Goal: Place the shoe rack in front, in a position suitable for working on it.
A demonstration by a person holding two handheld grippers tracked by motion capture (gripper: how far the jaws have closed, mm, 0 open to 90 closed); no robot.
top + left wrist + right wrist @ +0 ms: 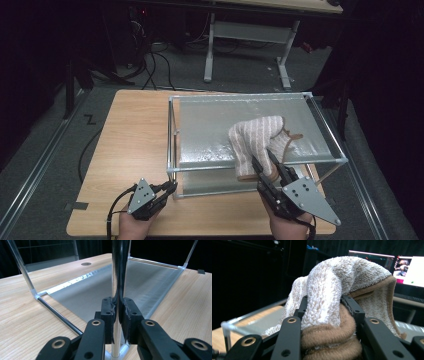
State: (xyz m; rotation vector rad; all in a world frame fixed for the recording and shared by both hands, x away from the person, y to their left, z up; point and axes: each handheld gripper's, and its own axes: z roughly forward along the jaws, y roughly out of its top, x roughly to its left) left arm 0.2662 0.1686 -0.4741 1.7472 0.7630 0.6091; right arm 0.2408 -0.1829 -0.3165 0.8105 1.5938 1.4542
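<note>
L gripper (117, 315) jaws clamped on upright metal post (119, 270) of frame; wood table (22, 312) below.

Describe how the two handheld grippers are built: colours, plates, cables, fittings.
Both are black linkage grippers. The left gripper carries a small grey three-cornered plate with dark holes, and a black cable loops off its rear. The right gripper bears a larger grey plate of that shape. Up close, the jaw links show brass-coloured pivot bushings and black pads fixed with small screws. No sleeves show.

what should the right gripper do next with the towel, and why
Probably carry the towel further in over the top panel of the frame and lower it. The right gripper is shut on its bunched end at the near edge, while the left gripper steadies the corner post.
</note>
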